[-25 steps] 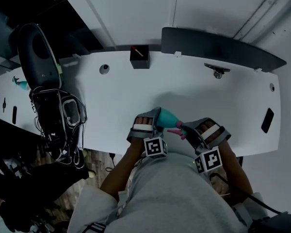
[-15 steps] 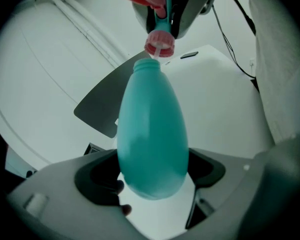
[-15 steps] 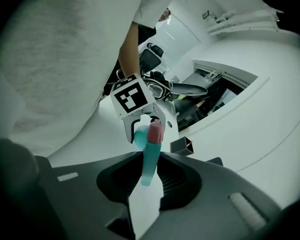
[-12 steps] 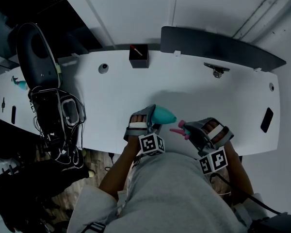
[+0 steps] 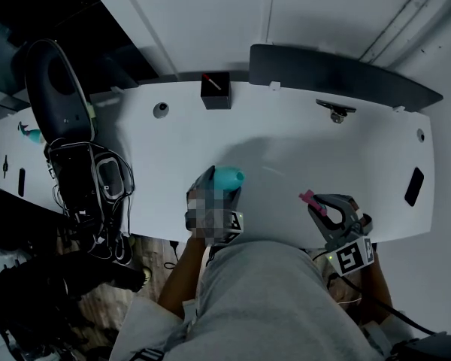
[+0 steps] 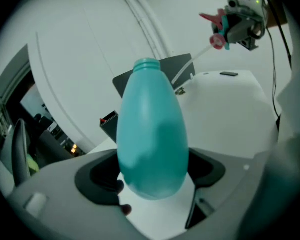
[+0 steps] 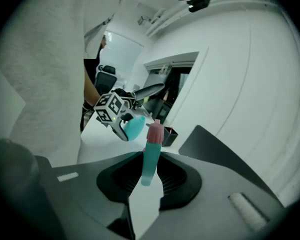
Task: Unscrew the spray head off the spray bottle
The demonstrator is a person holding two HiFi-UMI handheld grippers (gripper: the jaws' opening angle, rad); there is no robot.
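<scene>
Spray head off bottle; dip tube shows (left gripper view only).

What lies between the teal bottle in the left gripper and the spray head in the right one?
Only bare white table, in the head view. The left gripper view shows the spray head's thin tube reaching toward the bottle.

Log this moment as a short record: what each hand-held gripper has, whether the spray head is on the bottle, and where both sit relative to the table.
left hand-held gripper: shut on the teal bottle
right hand-held gripper: shut on the spray head
spray head: off the bottle, held apart from it, dip tube exposed
bottle neck: open, threads bare
table: white; both items held in the air near its front edge
</scene>
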